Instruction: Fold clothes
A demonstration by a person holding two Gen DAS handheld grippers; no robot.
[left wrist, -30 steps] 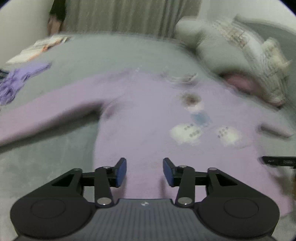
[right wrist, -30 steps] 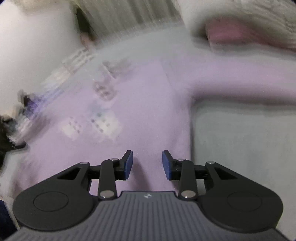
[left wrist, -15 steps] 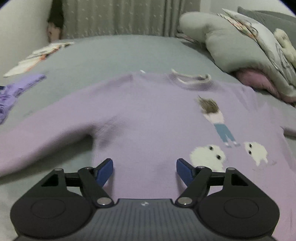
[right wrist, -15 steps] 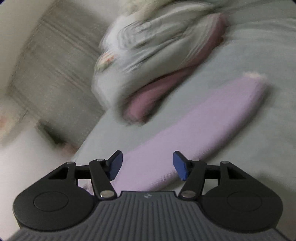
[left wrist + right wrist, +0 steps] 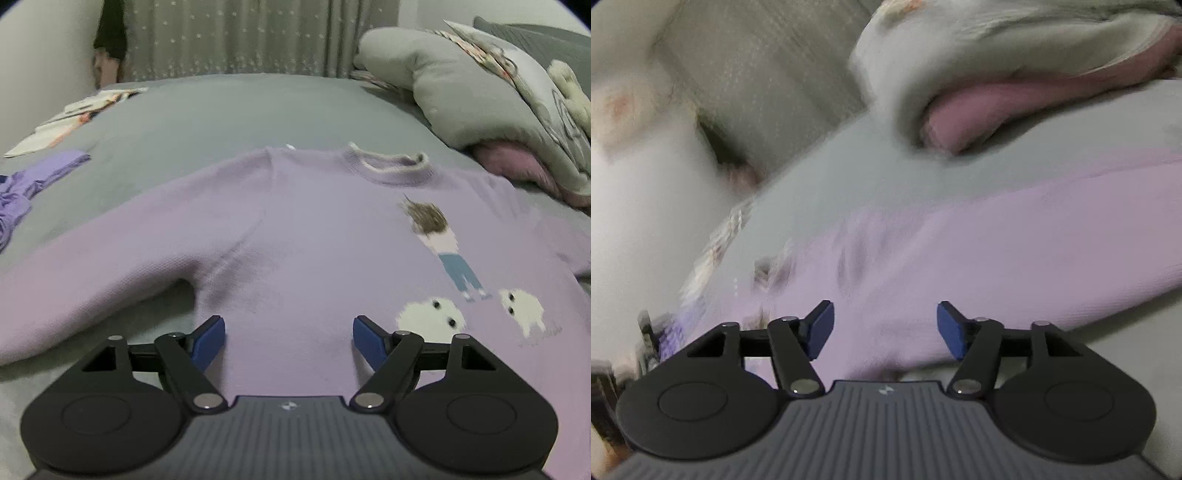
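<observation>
Left wrist view: a lilac sweater (image 5: 314, 240) lies spread flat, front up, on a grey bed (image 5: 221, 110), its collar toward the far edge by the curtain (image 5: 229, 37). One sleeve runs out toward the left edge. A knitted figure and two white fluffy shapes show on the chest. The left claw (image 5: 289, 338) hangs over the hem area, released, its jaws opening with only flat fabric beneath them and nothing pinched. A crumpled purple garment (image 5: 33, 181) and some papers (image 5: 74, 114) lie near the bed's left edge; heaped bedding (image 5: 461, 96) sits at the right.

Right wrist view, blurred: the right claw (image 5: 885, 330) is released, jaws opening, above a sweater sleeve (image 5: 997, 240) stretching rightward across the bed.
</observation>
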